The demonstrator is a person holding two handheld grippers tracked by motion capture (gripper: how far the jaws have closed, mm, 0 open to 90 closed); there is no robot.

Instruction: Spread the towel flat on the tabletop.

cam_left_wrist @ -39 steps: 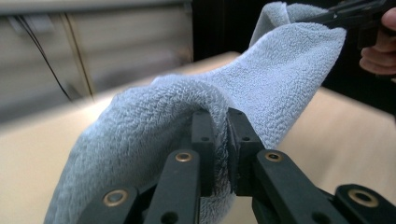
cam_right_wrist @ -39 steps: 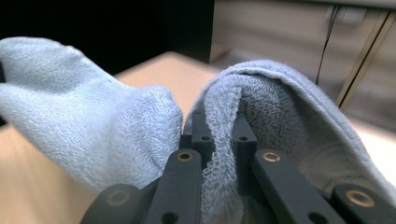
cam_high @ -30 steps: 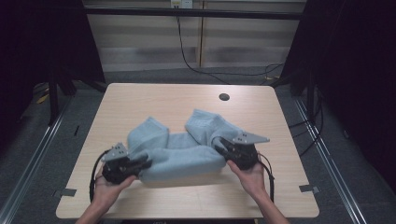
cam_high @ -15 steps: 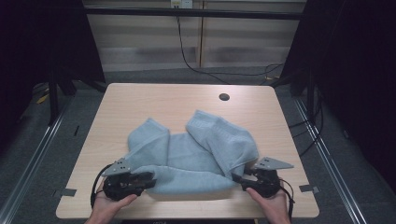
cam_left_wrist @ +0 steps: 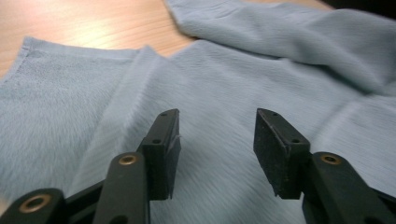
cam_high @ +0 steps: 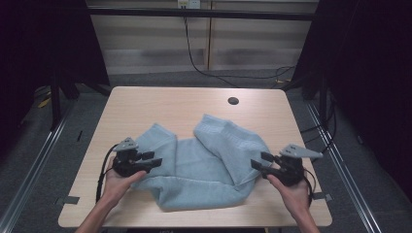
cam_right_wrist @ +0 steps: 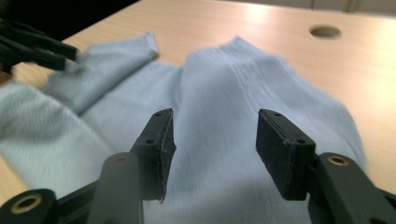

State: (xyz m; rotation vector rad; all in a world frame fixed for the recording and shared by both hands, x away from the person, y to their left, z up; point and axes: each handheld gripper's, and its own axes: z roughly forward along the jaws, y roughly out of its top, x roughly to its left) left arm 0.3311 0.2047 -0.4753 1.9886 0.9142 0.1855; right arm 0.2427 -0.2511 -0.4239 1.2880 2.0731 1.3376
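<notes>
A light blue towel lies rumpled on the wooden table, with two flaps reaching toward the far side. My left gripper hovers over the towel's left part, and my right gripper is at its right edge; both point inward. The left gripper's jaws have just been opening and stand apart above the towel with nothing between them. The right gripper's jaws have also just been opening and stand apart over the towel, gripping nothing.
A round cable hole sits in the table's far right part, also seen as the hole in the right gripper view. The left gripper shows at that view's upper left. Bare wood surrounds the towel. Dark floor and rails flank the table.
Both grippers, shut on the towel a second ago, drew it toward the near edge, let go and opened. The left has since moved back over the towel; the right has shifted outward.
</notes>
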